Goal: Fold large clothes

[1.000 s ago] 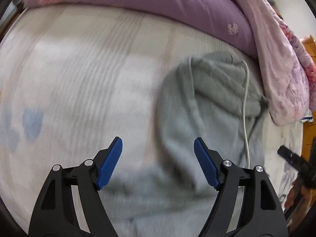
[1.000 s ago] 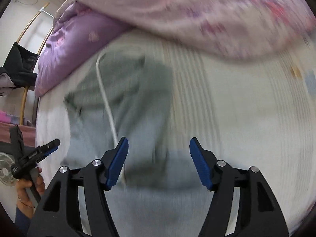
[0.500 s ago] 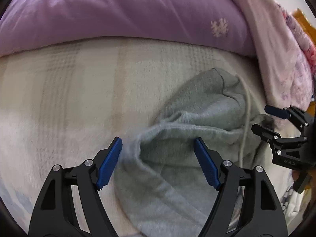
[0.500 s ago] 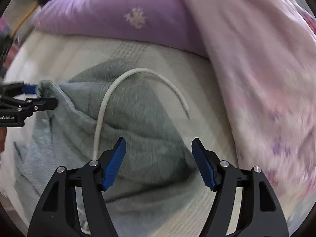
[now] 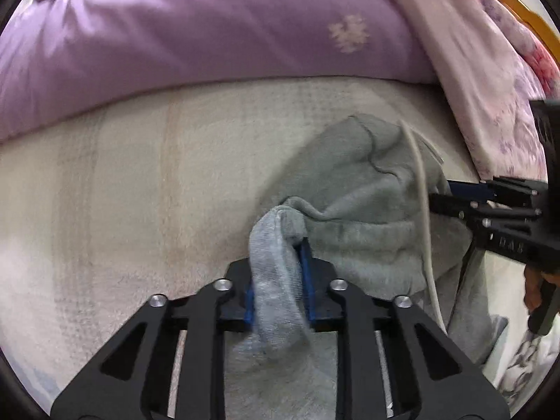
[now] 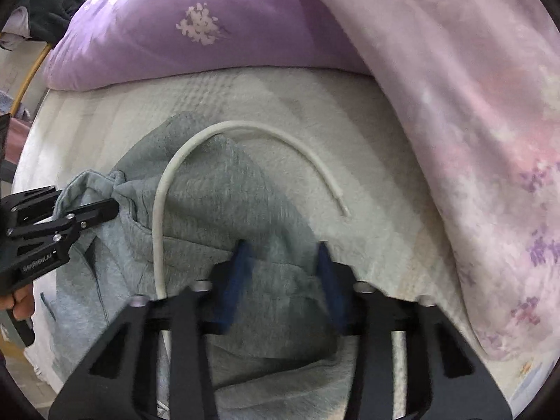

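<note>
From the left wrist camera, the left gripper (image 5: 278, 280) points steeply down at a bed, its blue-padded jaws closing on a bunched fold of a grey hoodie (image 5: 364, 210) that stands up between the pads. The hoodie lies crumpled on a cream quilted bedspread (image 5: 140, 192), just below a purple duvet (image 5: 175, 45); a white drawstring (image 5: 425, 217) runs down its right side. At the right edge the other tool reaches the same garment. From the right wrist camera, the right gripper (image 6: 281, 280) straddles a thick ridge of the hoodie's fabric, its jaws closing (blurred, so I cannot tell whether the pads are pressing yet). The drawstring arcs from the fabric onto the bedspread, and a pink floral blanket (image 6: 472, 122) is heaped to the right. To do this pick-up well, each pinch probably needs to gather every layer at a matching edge, avoid trapping the drawstring, and be firm before both hands lift together and spread the garment flat.
</note>
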Motion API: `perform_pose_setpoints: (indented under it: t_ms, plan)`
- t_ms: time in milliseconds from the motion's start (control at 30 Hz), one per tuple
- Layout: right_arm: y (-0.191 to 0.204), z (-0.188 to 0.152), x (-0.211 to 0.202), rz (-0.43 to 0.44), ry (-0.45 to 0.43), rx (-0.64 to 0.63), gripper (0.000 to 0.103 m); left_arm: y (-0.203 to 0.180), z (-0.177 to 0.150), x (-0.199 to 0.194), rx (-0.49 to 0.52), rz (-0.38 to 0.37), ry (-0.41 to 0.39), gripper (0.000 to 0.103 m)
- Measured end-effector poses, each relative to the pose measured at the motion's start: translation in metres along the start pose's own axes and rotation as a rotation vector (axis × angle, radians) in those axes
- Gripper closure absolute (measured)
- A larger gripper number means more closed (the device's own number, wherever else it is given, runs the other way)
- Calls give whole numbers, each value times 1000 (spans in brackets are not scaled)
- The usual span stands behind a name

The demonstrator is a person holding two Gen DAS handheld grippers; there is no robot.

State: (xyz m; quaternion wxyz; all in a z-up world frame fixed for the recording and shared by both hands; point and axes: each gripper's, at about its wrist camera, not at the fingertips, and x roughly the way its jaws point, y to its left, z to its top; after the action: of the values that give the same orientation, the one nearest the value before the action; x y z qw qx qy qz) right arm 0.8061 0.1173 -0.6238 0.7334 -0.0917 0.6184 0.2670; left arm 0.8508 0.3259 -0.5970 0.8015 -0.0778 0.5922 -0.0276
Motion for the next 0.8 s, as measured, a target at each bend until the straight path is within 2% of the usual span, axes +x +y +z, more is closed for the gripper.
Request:
perform_pose_setpoints:
  t_ms: [33, 100, 167, 300, 500, 600, 667, 700, 733, 800]
  plan:
    - [1, -4, -4, -6, -9, -7, 88, -3, -1, -5, 10, 8, -24, 87]
    - [10, -11, -16, -40, -42, -45, 94, -6, -4, -20, 15, 11, -74, 88]
    - [20, -22, -32, -63, -90, -73, 95, -7, -10, -39, 6, -10, -130, 88]
    - [30, -59, -84, -27, -222, -59, 96, -6, -35, -89, 12, -54, -232, 88]
    - [64, -145, -169, 28, -369, -99, 96, -26, -119, -182, 54, -96, -370, 88]
    - [80, -201, -207, 62, -387, -89, 100, -38, -175, -217, 92, -79, -397, 88]
    - [93, -232, -223, 58, -395, -82, 100, -49, -209, -228, 73, -84, -393, 88]
    - [101, -243, -224, 76, -384, -56, 99, -53, -234, -234, 64, -80, -383, 87]
    - [104, -270, -224, 116, -349, -11, 99, -53, -253, -234, 54, -78, -368, 84]
    - [119, -294, -220, 102, -300, 28, 99, -59, -289, -224, 13, -87, -291, 80]
